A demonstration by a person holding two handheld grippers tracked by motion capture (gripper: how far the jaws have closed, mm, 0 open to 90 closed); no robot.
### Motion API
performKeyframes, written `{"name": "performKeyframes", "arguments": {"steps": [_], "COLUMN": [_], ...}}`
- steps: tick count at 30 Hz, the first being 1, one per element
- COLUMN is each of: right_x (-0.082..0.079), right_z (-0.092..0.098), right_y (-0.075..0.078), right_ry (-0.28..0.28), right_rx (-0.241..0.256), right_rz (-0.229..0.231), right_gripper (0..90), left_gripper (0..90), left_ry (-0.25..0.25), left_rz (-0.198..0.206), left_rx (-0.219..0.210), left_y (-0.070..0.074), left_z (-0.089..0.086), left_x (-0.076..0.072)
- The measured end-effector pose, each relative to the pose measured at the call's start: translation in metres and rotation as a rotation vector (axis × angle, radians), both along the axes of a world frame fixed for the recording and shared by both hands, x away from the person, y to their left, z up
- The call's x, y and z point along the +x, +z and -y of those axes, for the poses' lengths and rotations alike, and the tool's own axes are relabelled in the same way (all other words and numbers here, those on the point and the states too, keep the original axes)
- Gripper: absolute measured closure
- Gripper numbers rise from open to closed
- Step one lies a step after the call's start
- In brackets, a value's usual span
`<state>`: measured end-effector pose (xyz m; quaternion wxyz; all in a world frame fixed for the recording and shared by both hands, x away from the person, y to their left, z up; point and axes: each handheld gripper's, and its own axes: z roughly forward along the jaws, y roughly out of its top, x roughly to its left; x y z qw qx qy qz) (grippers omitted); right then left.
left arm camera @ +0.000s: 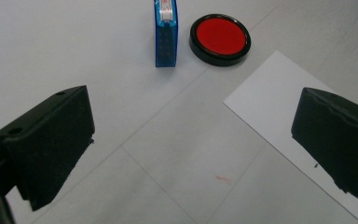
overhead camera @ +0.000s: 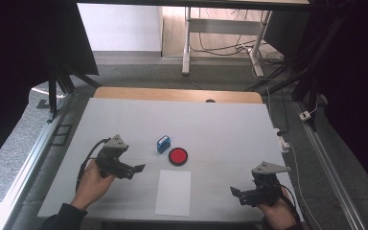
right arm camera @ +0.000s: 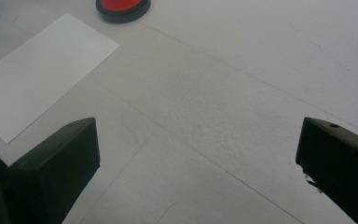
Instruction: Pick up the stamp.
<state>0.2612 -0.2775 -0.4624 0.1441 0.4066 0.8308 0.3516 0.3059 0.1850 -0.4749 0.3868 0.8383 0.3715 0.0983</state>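
Your left gripper sits over the left part of the white-covered table, its jaws pointing toward 3 o'clock and standing wide apart with nothing between them; your left hand grips it from below. In the left gripper view the two black jaws frame bare tabletop, and the small blue rectangular plastic stamp stands at 12 o'clock from them, well apart. Just beside the stamp, at its 3 o'clock in that view, lies the round red ink pad in a black rim, close to it but not touching. In the high view the stamp stands near the table's middle, with the ink pad at its 4 o'clock. The white rectangular sheet of paper lies flat at 6 o'clock from the pad, reaching nearly to the table's near edge. Your right gripper rests at the near right of the table, at 3 o'clock from the sheet, its jaws pointing toward 9 o'clock. They too are spread wide and hold nothing, with the sheet at 10 o'clock in the right gripper view.
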Motion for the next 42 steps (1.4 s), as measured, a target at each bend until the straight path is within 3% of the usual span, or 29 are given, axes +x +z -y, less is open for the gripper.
{"name": "performKeyframes", "arguments": {"steps": [28,33,37,42], "right_x": [0.0,0.0,0.0,0.0], "right_z": [0.0,0.0,0.0,0.0], "right_y": [0.0,0.0,0.0,0.0], "right_ry": [0.004,0.002,0.003,0.003], "right_rx": [-0.002,0.0,-0.001,0.001], "right_rz": [0.001,0.0,-0.001,0.0], "right_gripper": [0.0,0.0,0.0,0.0], "left_gripper": [0.0,0.1,0.1,0.0], "left_ry": [0.022,0.006,0.013,0.012], "left_rz": [-0.006,-0.006,-0.002,-0.005], "left_rx": [0.074,0.088,0.118,0.114], "left_y": [-0.01,-0.012,-0.015,-0.017], "left_z": [0.047,0.057,0.063,0.068], "left_x": [0.058,0.067,0.074,0.083]}}
